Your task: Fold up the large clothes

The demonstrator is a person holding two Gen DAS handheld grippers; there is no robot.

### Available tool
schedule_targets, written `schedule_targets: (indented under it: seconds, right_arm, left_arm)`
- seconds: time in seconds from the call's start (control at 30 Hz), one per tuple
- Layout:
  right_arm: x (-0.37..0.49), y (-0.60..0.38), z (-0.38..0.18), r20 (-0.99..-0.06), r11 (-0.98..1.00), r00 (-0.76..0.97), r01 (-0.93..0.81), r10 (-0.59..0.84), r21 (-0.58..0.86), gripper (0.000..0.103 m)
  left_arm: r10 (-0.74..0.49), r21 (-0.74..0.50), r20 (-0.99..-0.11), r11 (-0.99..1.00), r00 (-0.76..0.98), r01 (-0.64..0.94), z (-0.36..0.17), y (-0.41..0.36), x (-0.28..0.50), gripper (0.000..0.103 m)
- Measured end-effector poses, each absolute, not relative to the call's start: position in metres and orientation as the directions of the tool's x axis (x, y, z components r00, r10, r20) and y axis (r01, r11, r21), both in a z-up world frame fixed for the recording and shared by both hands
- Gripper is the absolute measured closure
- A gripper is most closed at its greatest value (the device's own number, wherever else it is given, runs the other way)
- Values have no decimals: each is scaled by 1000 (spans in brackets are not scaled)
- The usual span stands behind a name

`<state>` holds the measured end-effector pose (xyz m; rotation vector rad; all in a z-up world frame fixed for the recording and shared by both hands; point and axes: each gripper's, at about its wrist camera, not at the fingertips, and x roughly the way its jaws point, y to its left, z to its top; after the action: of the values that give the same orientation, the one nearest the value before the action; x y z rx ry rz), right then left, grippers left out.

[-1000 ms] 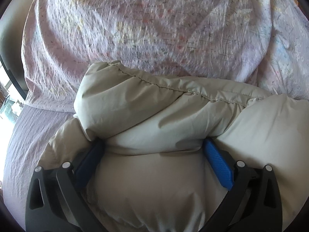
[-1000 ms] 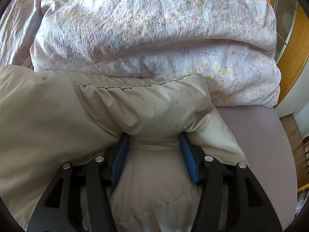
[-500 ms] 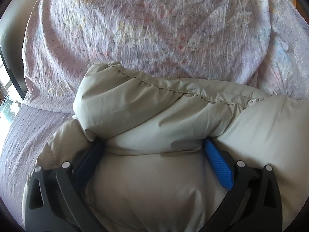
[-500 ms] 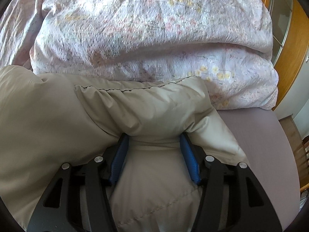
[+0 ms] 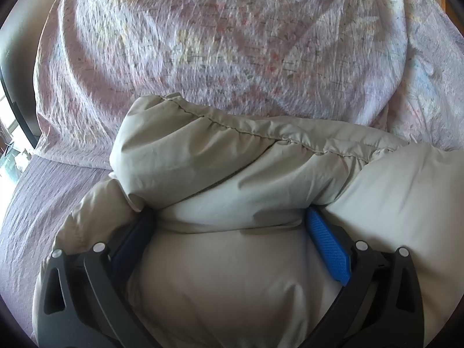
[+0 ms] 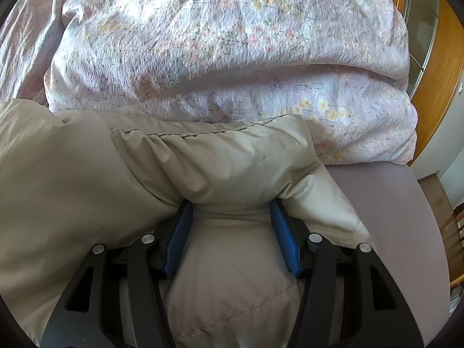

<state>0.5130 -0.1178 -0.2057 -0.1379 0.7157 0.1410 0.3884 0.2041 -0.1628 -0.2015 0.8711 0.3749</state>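
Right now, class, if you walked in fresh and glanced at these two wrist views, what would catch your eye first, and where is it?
A puffy beige padded jacket fills the lower half of both views, bunched into a thick roll. The left gripper and right gripper each clamp a fold of it between blue pads. Behind it, across the top, lies a heaped floral duvet on the mauve bed sheet.

A plain beige jacket (image 5: pixel 232 156) lies on a mauve sheet (image 6: pixel 388 203) against a pale pink quilt (image 6: pixel 232 43) sprigged with small pink and yellow flowers, by an orange wood door (image 6: pixel 446 66), between black grippers with blue pads (image 5: pixel 327 243).
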Motion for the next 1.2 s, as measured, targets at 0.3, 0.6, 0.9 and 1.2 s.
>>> schedule_targets:
  seconds: [0.3, 0.6, 0.9, 1.2]
  right_arm:
    - [508, -145, -174, -749, 984, 657, -177, 90, -37, 28]
    - [474, -242, -149, -807, 992, 579, -18, 115, 128, 18]
    - [461, -273, -195, -859, 913, 381, 80, 342, 400, 18]
    - [448, -274, -202, -837, 873, 385, 136, 388, 467, 58]
  left_arm:
    - [232, 18, -835, 918, 498, -397, -140, 207, 368, 2]
    - [272, 25, -842, 882, 465, -470, -108, 245, 303, 2]
    - [165, -73, -914, 832, 372, -550, -132, 286, 271, 2]
    - [14, -298, -891, 736, 453, -608, -150, 275, 265, 44]
